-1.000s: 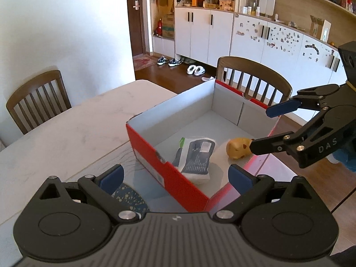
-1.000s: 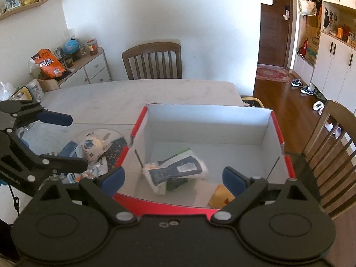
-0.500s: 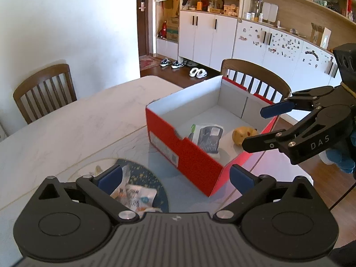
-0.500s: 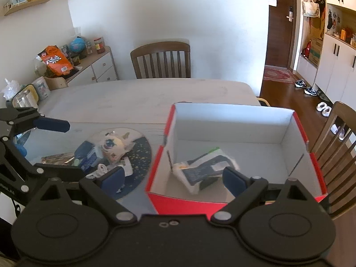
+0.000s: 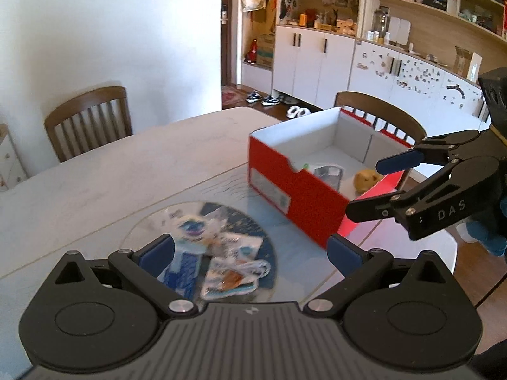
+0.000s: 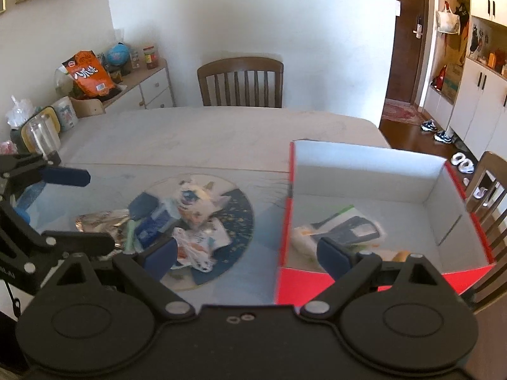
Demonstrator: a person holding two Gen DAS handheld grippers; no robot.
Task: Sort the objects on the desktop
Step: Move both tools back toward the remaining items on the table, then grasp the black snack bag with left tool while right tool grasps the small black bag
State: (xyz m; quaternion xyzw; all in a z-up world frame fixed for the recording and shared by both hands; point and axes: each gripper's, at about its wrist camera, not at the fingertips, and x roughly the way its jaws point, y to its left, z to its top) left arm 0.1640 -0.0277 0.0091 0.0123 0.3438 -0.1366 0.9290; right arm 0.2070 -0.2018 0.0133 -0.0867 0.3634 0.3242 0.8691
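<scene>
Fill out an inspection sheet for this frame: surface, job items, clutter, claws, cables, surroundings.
Surface: pale table with a round dark mat.
Job's things: red box holding a packet and a yellowish toy; pile of packets on the mat.
Clutter: nothing seen.
Claws: left claw and right claw both open, empty.
Cables: nothing seen.
Surroundings: wooden chair, white cabinets.
</scene>
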